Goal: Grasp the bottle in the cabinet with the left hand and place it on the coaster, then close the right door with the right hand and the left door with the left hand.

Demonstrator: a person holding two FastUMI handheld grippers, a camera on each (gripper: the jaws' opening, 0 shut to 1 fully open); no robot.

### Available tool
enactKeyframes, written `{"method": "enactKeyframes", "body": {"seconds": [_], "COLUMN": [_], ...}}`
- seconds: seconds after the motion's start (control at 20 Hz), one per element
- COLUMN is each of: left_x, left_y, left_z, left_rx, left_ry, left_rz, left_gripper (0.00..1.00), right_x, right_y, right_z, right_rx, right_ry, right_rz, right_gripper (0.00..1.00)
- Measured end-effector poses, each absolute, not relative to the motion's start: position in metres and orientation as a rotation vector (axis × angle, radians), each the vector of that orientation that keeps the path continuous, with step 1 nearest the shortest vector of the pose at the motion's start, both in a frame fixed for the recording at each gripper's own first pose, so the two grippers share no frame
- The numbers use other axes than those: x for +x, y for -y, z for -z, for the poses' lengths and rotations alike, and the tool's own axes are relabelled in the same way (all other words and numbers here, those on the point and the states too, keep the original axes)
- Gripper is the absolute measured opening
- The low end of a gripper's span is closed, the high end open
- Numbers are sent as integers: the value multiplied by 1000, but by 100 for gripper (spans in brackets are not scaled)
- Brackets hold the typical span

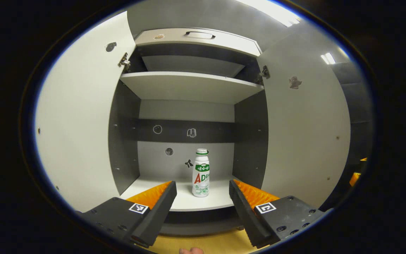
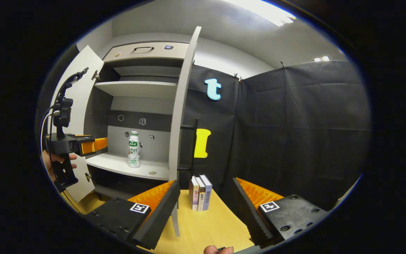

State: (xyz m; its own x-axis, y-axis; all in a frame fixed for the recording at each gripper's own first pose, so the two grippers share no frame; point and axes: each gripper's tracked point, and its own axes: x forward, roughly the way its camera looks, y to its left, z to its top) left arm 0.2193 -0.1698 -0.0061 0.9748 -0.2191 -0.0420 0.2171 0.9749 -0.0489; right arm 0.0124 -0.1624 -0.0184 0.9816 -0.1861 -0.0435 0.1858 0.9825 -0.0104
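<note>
Centre frame in the left gripper view: a white drink bottle [image 1: 201,173] upright on the lower shelf [image 1: 183,201] of an open cabinet [image 1: 189,86], both doors swung wide. Left gripper [image 1: 203,194] at bottom, jaws spread wide and holding nothing, bottle visible in the gap but farther back. Right gripper [image 2: 206,194] likewise wide open and empty over a wooden tabletop [image 2: 210,225], three books [image 2: 200,193] standing beyond. Right door [image 2: 182,106] edge-on at centre of the right gripper view; left door [image 1: 79,116] at left.

Overhead ceiling lights [image 1: 270,12] glare brightly, washing the cabinet doors [image 1: 76,116] pale; shelf recesses lie shadowed, and fisheye distortion bends every edge, focus staying sharp.
</note>
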Motion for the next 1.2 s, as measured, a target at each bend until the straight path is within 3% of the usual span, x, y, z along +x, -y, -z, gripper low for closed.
{"method": "enactKeyframes", "body": {"seconds": [0.55, 1.05, 1.1, 1.15, 1.2], "left_x": [378, 442, 423, 441, 438], "left_y": [198, 205, 201, 206, 207], "left_z": [62, 84, 72, 84, 83], "left_rx": [-40, 16, 24, 26, 27], "left_ry": [-123, -124, -122, -124, -131], "left_rz": [167, 163, 169, 188, 197], "left_gripper": [95, 95, 86, 77, 75], "right_x": [55, 85, 88, 89, 90], "right_y": [231, 255, 254, 252, 249], "right_z": [30, 40, 40, 42, 42], "right_rx": [-33, -44, -46, -48, -51], "right_ry": [-49, -68, -69, -70, -69], "right_rz": [244, 246, 243, 238, 232], "right_gripper": [97, 97, 98, 97, 98]}}
